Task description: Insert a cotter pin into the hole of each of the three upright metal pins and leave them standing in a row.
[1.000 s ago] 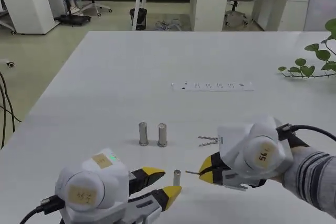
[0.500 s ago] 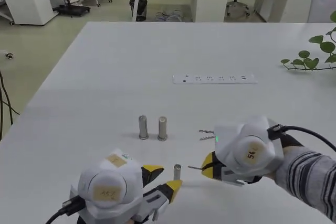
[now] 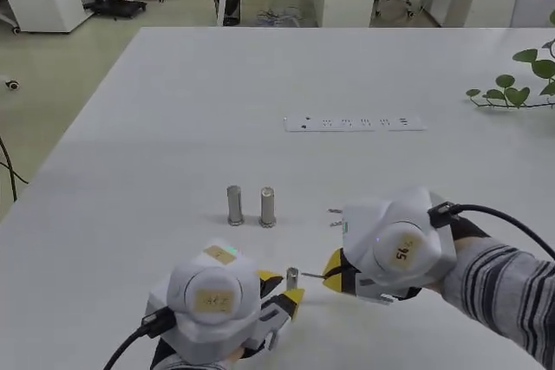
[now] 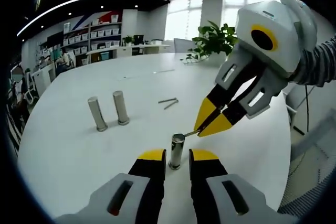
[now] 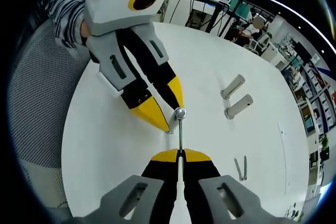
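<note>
The nearest metal pin (image 3: 292,279) stands upright close to the near edge of the worktop (image 3: 173,110), between the yellow jaw tips of the left gripper (image 3: 284,288). The jaws flank it closely, but I cannot tell whether they press on it. The right gripper (image 3: 333,272) is clenched on a cotter pin (image 3: 313,275), held level, with its free end at the top of that pin. The hole is too small to make out, so I cannot say whether the tip has entered.

Further in, toward the worktop's middle, a second metal pin (image 3: 234,205) and a third metal pin (image 3: 268,206) stand side by side, just apart. Neither shows a cotter pin through it. Two spare cotter pins (image 4: 168,102) lie flat just to their right.

By my reading, the first insertion is in hand and none is finished. Two more remain, and the nearest pin is not yet in line with the others.

The count is three metal pins and three cotter pins, one held and two lying loose. A power strip (image 3: 354,123) lies beyond, and a plant (image 3: 512,97) sits at the right edge.
</note>
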Tool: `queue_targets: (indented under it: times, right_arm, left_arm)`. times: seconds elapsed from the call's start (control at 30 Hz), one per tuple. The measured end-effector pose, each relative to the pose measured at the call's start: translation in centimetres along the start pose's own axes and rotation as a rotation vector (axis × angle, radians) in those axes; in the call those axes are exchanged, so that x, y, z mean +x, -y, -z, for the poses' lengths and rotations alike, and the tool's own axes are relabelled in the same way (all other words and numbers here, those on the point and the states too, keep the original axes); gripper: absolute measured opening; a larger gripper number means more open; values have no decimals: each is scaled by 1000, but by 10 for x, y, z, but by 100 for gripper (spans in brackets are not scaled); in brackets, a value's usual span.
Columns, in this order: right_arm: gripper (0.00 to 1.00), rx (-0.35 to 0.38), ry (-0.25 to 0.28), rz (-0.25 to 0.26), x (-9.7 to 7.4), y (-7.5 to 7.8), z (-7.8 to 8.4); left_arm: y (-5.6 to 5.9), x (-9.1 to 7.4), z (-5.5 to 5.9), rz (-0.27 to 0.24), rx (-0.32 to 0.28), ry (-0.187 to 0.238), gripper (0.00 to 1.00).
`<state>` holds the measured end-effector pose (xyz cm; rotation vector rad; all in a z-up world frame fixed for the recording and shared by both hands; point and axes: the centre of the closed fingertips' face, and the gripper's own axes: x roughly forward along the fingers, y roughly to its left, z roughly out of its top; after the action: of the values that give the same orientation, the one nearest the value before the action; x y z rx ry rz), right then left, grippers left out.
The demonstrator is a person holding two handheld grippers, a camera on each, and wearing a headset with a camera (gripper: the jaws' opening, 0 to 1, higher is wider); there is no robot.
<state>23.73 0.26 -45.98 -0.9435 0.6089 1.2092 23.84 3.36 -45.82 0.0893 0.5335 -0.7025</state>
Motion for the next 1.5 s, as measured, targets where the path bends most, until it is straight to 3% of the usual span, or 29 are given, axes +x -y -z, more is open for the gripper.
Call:
queue_targets:
  times: [0.67, 1.5]
  right_arm:
    - [0, -30, -21, -14, 1, 1, -1]
    - [0, -81, -51, -24, 5, 5, 0]
  left_arm:
    - [-2, 11, 5, 5, 22, -21, 6]
    - [-1, 11, 5, 78, 91, -28, 5]
